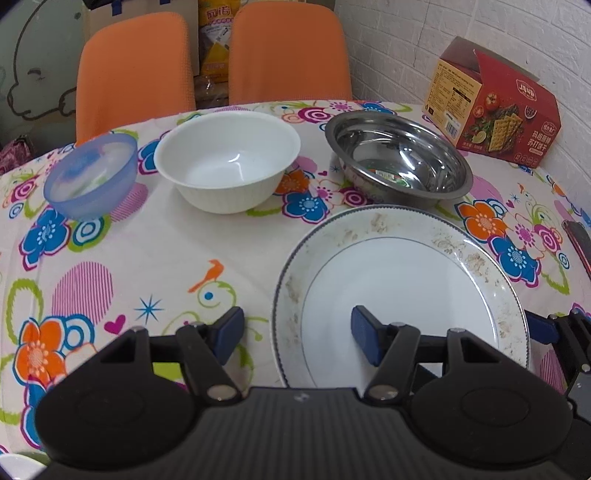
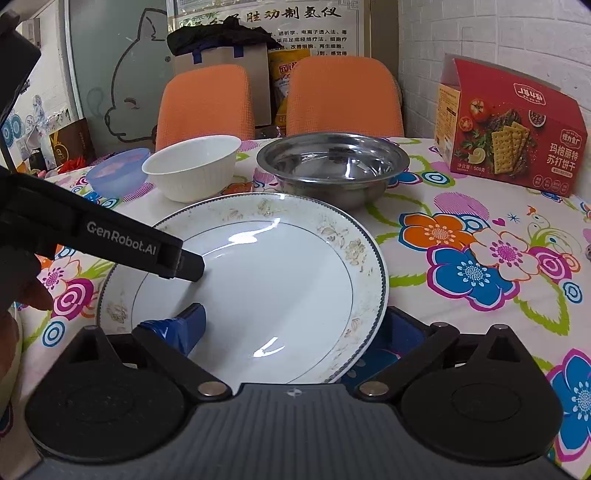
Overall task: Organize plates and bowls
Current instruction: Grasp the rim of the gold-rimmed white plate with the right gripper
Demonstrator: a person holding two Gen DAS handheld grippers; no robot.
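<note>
**Plate between two grippers, three bowls along the far edge**

Left wrist view: the left gripper point(image 1: 295, 334) has its fingers spread apart and grasps nothing; one blue pad hangs over the flowered tablecloth point(image 1: 155, 243), the other over the left part of the plate point(image 1: 399, 291). The plate lies near the table's near edge, white with a dark rim line and worn gold flowers, and nothing lies on it. Behind it, toward the far edge, stand a blue plastic bowl point(image 1: 90, 175), a white bowl point(image 1: 227, 160) and a steel bowl point(image 1: 397, 157), each apart from the next. The white bowl is empty; the steel bowl shows only a small sticker inside; the blue bowl's contents cannot be made out. A red cracker box point(image 1: 495, 107) stands at the far right corner by the brick wall. Two orange chairs point(image 1: 288, 51) stand beyond the table. At the right border, part of the other gripper shows beside the plate.

Right wrist view: the right gripper point(image 2: 295, 332) is spread wide around the plate's point(image 2: 280, 288) near rim, one blue pad over the plate, the other below its right edge; whether they press it cannot be told. The left gripper's black finger point(image 2: 122, 243), marked GenRobot.AI, reaches in over the plate's left side. Only this view shows a poster with writing point(image 2: 266, 26) on the back wall and a hand point(image 2: 22, 295) at the left border.
</note>
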